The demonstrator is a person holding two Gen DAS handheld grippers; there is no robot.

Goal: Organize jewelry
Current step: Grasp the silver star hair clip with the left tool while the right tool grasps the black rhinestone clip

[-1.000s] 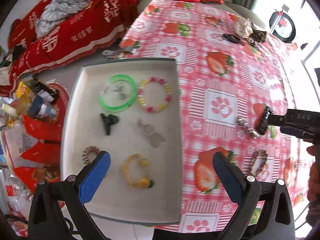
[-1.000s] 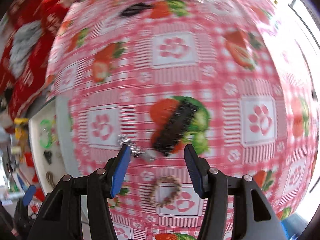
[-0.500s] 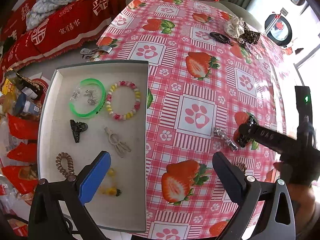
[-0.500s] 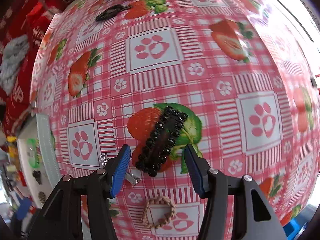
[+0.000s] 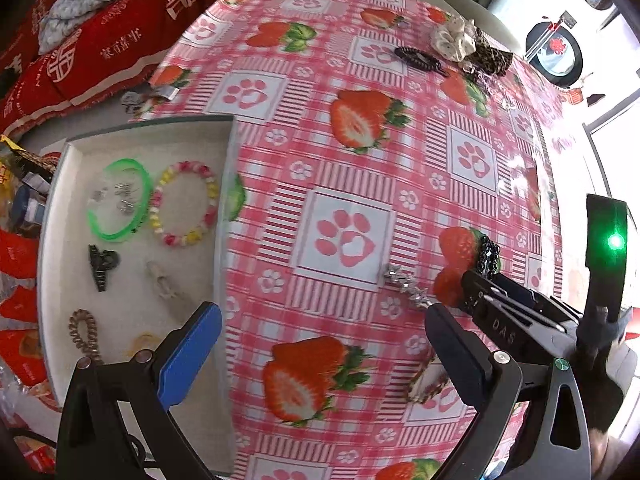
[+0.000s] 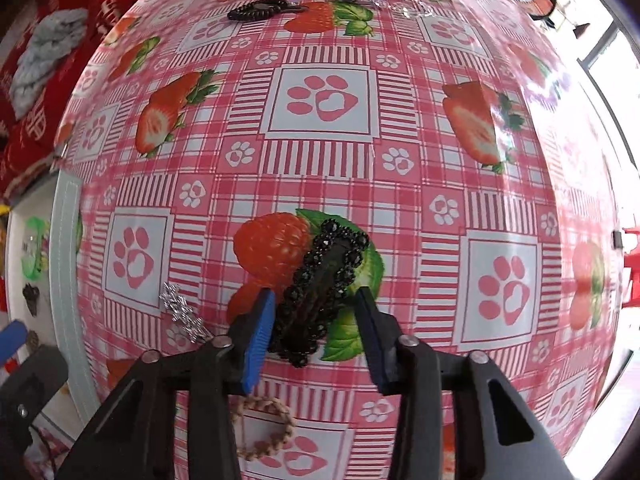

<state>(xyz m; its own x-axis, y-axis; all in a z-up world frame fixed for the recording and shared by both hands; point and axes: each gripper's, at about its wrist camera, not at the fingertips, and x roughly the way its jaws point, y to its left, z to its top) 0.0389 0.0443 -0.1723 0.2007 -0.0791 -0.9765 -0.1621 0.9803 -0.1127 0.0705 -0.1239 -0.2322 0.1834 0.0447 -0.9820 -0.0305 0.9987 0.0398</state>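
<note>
Beaded black hair clip (image 6: 320,292) lies on the desk (image 6: 328,168) between my right tool's (image 6: 314,330) spread fingers, ungripped. My left tool (image 5: 320,360) is wide open, empty.

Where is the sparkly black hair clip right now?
In the right wrist view, the black beaded hair clip lies on the tablecloth over a printed strawberry, between the open fingers of the right claw, with a silver clip to its left.
</note>
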